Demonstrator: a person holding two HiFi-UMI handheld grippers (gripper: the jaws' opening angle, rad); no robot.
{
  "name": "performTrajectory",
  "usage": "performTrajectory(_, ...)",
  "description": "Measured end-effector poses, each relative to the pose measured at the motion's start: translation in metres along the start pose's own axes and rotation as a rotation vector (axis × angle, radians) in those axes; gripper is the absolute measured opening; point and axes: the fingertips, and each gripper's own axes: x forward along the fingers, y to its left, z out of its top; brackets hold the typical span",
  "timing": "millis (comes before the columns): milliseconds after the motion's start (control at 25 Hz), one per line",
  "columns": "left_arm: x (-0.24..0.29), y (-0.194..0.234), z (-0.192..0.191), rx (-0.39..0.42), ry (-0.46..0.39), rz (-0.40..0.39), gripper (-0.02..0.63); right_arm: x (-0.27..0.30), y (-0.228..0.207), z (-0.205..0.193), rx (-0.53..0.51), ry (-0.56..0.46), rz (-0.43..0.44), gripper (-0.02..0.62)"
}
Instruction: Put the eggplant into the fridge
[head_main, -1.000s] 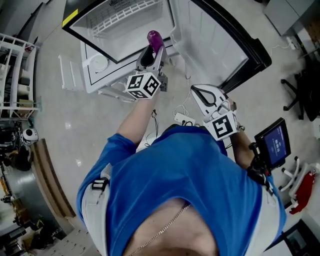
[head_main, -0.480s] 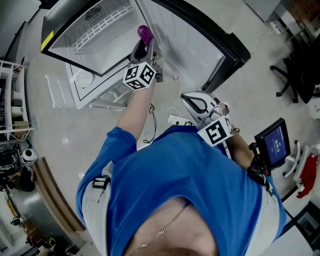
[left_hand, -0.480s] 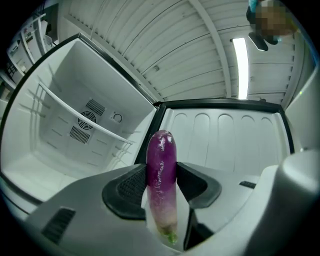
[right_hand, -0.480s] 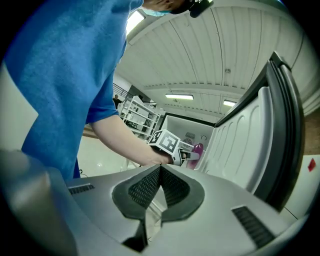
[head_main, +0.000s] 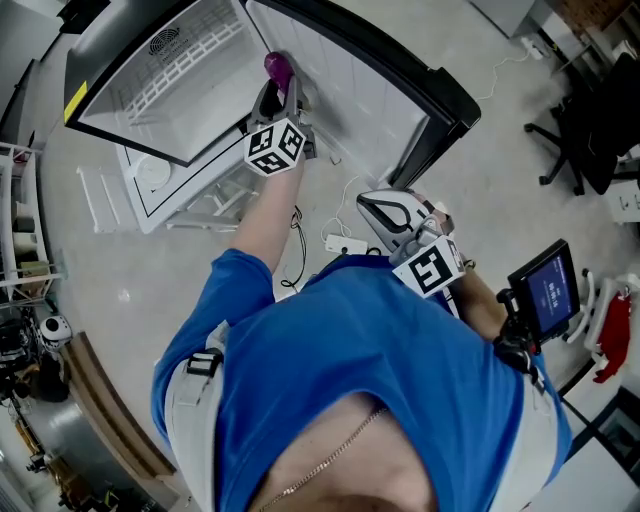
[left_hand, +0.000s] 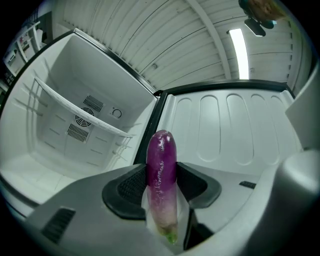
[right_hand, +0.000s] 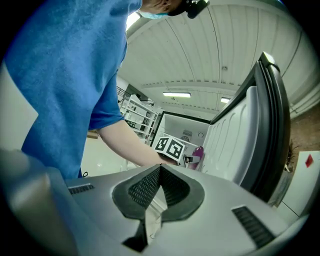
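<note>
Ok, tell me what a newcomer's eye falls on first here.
The glossy purple eggplant, clamped between the jaws of the left gripper, stands out against the open white fridge just ahead of it. In the head view the person's blue shirt fills the lower middle. The right gripper is shut and empty, near the fridge door.

The left gripper (left_hand: 161, 186) is clamping the eggplant (left_hand: 161, 157) between its black pads, with the purple tip pointing up and the pale green end down. Beyond it the fridge (left_hand: 55, 65) is standing open, a white shelf (left_hand: 75, 111) crossing its back wall above a round vent (left_hand: 83, 120). Its door (left_hand: 235, 130) is showing on the right.
</note>
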Motion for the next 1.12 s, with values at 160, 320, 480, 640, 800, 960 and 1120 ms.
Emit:
performTrajectory(160,0.006,-0.001,-0.006,0.031,0.007,0.003,0.198,-0.002,0.000,-0.002,-0.003,0.004,0.003,0.003)
performTrajectory(320,0.009,-0.003,-0.015,0.064,0.019,0.003,0.198,-0.005,-0.004,-0.004,0.009,0.010,-0.008,0.003)
performTrajectory(480,0.009,0.000,-0.022,0.105,0.036,0.005,0.198,-0.006,-0.005,-0.005,0.001,0.020,-0.001,0.003)
performTrajectory(640,0.008,0.007,-0.032,0.127,0.067,-0.003,0.198,-0.001,-0.003,-0.005,-0.001,0.026,0.004,0.003)
performTrajectory(800,0.008,0.009,-0.045,0.145,0.110,-0.004,0.198,0.000,-0.002,-0.003,-0.005,0.024,0.007,0.003)
performTrajectory(960,0.010,0.013,-0.058,0.158,0.161,-0.002,0.198,0.000,-0.003,-0.002,-0.011,0.026,0.006,0.003)
performTrajectory(1120,0.011,0.017,-0.067,0.152,0.198,-0.002,0.198,0.001,-0.005,-0.002,-0.007,0.028,-0.003,0.003)
